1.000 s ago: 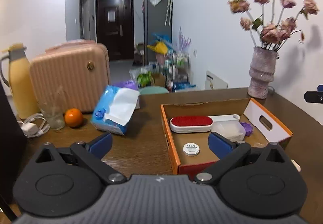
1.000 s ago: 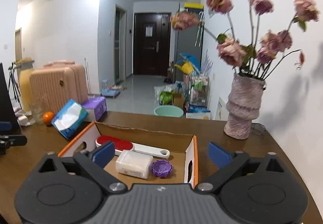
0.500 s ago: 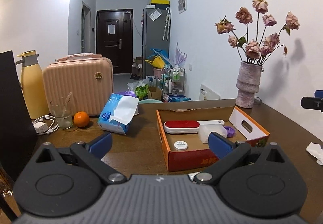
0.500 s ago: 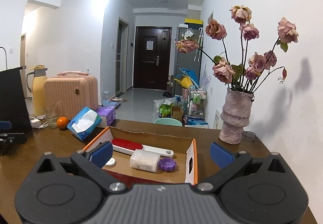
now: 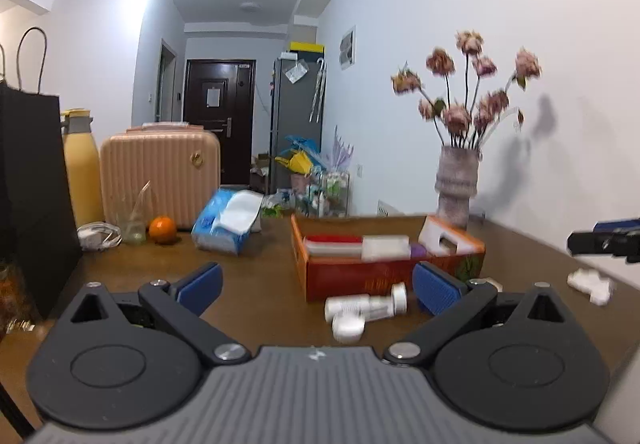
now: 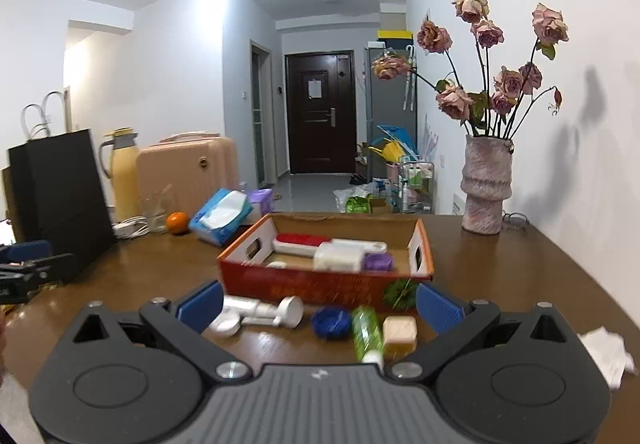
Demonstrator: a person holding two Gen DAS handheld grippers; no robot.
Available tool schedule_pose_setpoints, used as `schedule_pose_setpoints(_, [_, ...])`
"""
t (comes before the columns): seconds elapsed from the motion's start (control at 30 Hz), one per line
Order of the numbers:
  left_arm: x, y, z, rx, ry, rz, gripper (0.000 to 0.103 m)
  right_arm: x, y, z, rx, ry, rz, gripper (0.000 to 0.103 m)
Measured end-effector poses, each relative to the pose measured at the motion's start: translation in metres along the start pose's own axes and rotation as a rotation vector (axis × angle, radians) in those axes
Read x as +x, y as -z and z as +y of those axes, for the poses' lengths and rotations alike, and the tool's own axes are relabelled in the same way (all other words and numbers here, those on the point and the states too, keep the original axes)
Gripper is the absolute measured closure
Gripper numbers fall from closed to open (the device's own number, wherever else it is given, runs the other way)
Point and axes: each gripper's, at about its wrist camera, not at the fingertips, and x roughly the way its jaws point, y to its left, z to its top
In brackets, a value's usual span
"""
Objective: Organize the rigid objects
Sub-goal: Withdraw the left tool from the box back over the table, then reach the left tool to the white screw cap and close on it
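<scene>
With the left gripper (image 5: 316, 282) and right gripper (image 6: 320, 304) both spread wide and empty, the task is judged partly done: several items are held in the box (image 6: 320, 284) at twelve o'clock, while a white bottle (image 6: 260, 310), blue lid (image 6: 331, 322), green bottle (image 6: 367, 332) and soap bar (image 6: 400, 330) are left outside it on the table (image 6: 500, 268), just in front.

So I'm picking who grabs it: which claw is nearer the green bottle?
Right. The green bottle lies on the table between the open right claw fingers. The left claw, also open, sits off to the left, over the white bottles.
</scene>
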Motion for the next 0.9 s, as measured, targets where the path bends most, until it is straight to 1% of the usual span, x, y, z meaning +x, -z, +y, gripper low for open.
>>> schedule_pose_setpoints(0.1, [-0.012,0.022,-0.006,0.036,0.002,0.011,0.0,-0.015,0.029,0.013,-0.003,0.032,-0.029,0.0])
schedule_pose_setpoints(0.2, [-0.023,0.041,-0.012,0.056,0.006,0.015,0.0,-0.022,0.056,0.02,0.06,0.04,-0.02,0.0])
schedule_pose_setpoints(0.3, [-0.025,0.056,-0.015,0.032,0.029,0.05,0.0,-0.02,0.078,0.022,0.118,0.03,0.025,0.0])
schedule_pose_setpoints(0.4, [-0.01,0.066,-0.017,0.02,0.066,0.115,0.0,-0.009,0.089,0.024,0.086,0.038,0.092,0.0])
schedule_pose_setpoints(0.47, [0.004,0.07,-0.02,0.033,0.08,0.146,0.0,0.0,0.092,0.026,0.06,0.048,0.113,0.0])
schedule_pose_setpoints(0.53, [0.02,0.071,-0.022,0.038,0.091,0.172,0.0,0.011,0.092,0.024,0.064,0.038,0.132,0.0])
schedule_pose_setpoints(0.6, [0.038,0.068,-0.022,0.027,0.104,0.197,0.0,0.027,0.089,0.021,0.078,0.007,0.157,0.003])
schedule_pose_setpoints(0.67, [0.06,0.063,-0.02,0.018,0.124,0.208,0.0,0.045,0.086,0.021,0.074,-0.011,0.179,0.009])
schedule_pose_setpoints(0.73, [0.084,0.057,-0.02,0.026,0.119,0.222,0.004,0.064,0.081,0.021,0.06,-0.026,0.191,0.012])
schedule_pose_setpoints(0.8, [0.115,0.053,-0.019,0.042,0.094,0.253,0.015,0.084,0.073,0.019,0.056,-0.038,0.198,0.016])
schedule_pose_setpoints(0.87, [0.142,0.049,-0.018,0.047,0.087,0.288,0.021,0.106,0.062,0.017,0.064,-0.053,0.196,0.019])
schedule_pose_setpoints(0.9, [0.155,0.047,-0.017,0.047,0.091,0.301,0.022,0.116,0.057,0.016,0.068,-0.061,0.194,0.019])
